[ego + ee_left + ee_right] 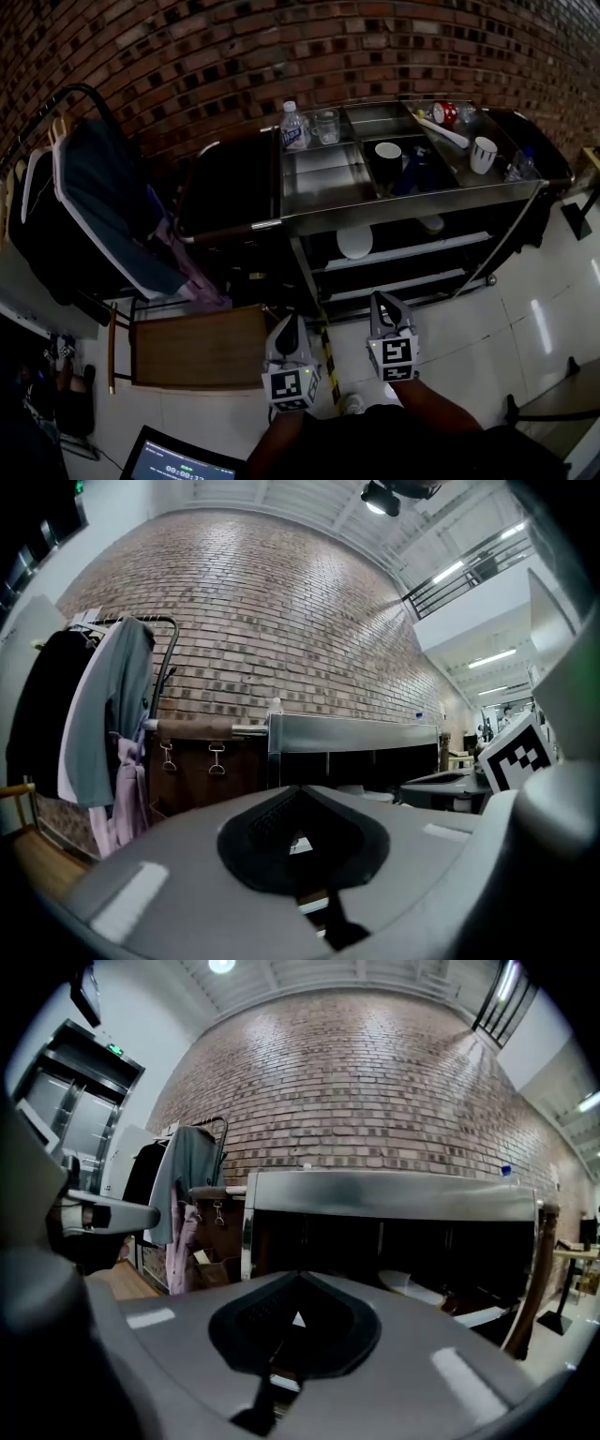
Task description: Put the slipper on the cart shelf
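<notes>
**Left gripper** and **right gripper** are held low and side by side before the person, tips toward the cart. Each pair of jaws is pressed together with nothing between them. Each gripper view shows only the cart beyond the closed tips. Both stand well apart from the cart and touch nothing.

**Slipper**: the pale shape on the shelf just under the steel top tray, left of centre, reads as the slipper. It lies flat, with its toe end at the shelf's front edge. Since it rests on the shelf and the jaws are empty, the placing is probably done, and the grippers are held clear so as not to disturb it.

**Surroundings:** a bottle and cups stand in the tray above. A clothes rack stands left of the cart.
</notes>
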